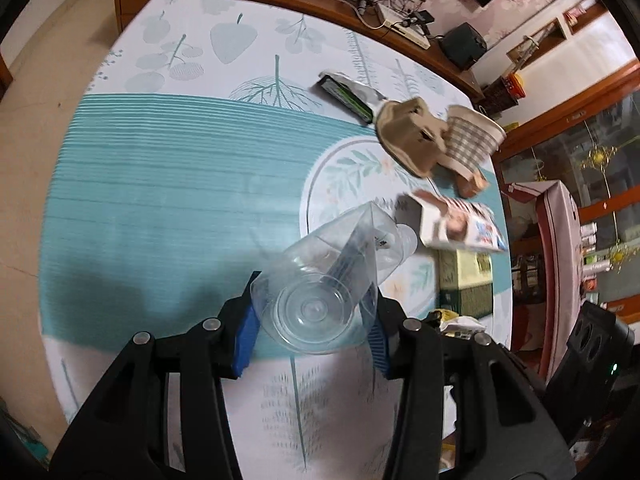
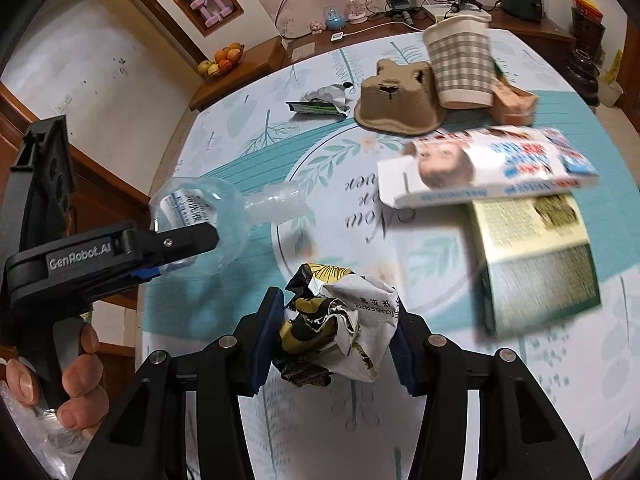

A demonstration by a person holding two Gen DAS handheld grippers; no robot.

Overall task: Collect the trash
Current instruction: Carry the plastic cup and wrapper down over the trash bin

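Observation:
My left gripper is shut on a clear plastic bottle, gripped near its base and held above the table; the bottle and left gripper also show at the left of the right wrist view. My right gripper is shut on a crumpled black, gold and white wrapper, held just above the table. More trash lies beyond: a white box with a face print, a green-and-cream box, a checked paper cup, a brown pulp tray and a green foil wrapper.
The table has a teal and white leaf-print cloth. A wooden sideboard with cables and chargers runs along the far edge. A fruit bowl stands on a cabinet at the far left. A cabinet stands right of the table.

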